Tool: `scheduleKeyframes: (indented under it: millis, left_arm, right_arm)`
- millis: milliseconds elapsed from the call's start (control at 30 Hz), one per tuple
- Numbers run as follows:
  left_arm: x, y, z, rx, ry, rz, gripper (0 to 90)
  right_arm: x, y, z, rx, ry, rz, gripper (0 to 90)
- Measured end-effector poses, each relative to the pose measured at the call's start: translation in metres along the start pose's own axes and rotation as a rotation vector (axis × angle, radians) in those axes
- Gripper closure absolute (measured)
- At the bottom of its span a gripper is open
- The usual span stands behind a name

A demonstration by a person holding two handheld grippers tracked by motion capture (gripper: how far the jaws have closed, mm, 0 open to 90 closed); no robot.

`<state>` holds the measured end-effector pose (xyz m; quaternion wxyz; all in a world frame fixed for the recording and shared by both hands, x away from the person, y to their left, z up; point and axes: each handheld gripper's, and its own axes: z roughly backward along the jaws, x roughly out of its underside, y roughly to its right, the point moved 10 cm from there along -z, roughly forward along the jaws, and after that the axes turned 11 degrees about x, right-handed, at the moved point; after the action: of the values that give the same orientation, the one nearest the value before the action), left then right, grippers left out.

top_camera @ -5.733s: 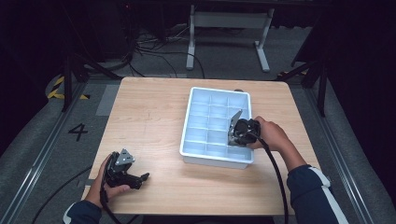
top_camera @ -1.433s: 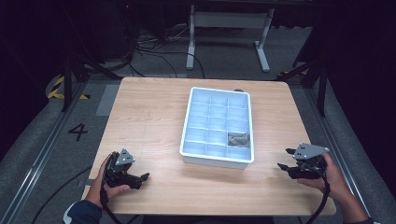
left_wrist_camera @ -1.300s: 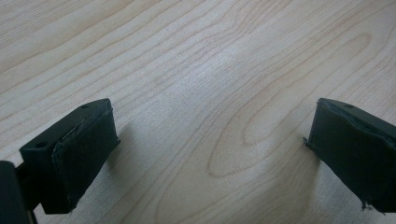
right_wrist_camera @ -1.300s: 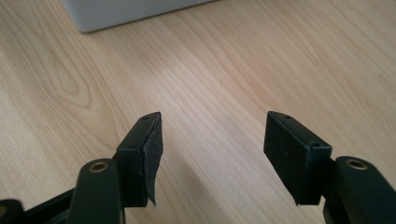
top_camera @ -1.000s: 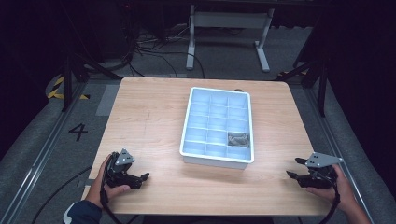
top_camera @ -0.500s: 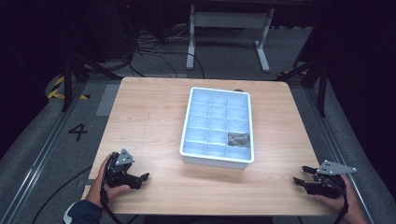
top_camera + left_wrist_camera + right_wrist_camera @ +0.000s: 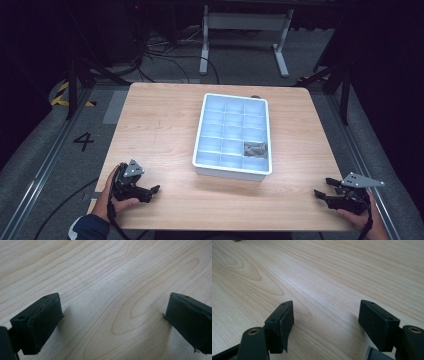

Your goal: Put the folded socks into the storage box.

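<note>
- Since the earliest picture, the right tool [image 7: 320, 194] has left the tray, where it was reaching into a compartment, and now sits at the near right corner of the bench [image 7: 160, 125]; the left tool [image 7: 155, 189] has kept its place.
- Left tool: held in the person's left hand [image 7: 116, 202] near the front left corner of the bench, resting low on the wood and pointing right. In the left gripper view its two black jaws stand wide apart with nothing but bare wood grain between them.
- Compartment tray [image 7: 200, 145]: a pale blue-white plastic tray divided into a grid of small cells, standing right of the bench's middle, well apart from both tools.
- Small grey object [image 7: 255, 148]: lies inside the tray, in a cell of the right-hand column, second row from the near edge. It is too small and blurred to name more exactly.
- Right tool: held in the person's right hand [image 7: 362, 217] at the front right corner, pointing left, with its grey three-cornered plate on top. In the right gripper view its jaws are also apart, empty, above bare wood.
</note>
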<state>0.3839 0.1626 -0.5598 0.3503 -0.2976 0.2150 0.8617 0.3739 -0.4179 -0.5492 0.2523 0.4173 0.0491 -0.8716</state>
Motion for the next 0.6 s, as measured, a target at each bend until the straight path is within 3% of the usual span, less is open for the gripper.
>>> scheduleKeyframes:
  millis: [533,600]
  left_arm:
    - [0.0003,0.0,0.0001,-0.003,0.001,0.007,1.2]
    - [-0.0006,-0.0024,0.0007,-0.015,0.0,-0.01,1.0]
  right_arm:
    - [0.0,0.0006,-0.0003,0.006,-0.002,-0.007,28.1]
    - [0.0,0.0006,-0.0003,0.006,-0.002,-0.007,28.1]
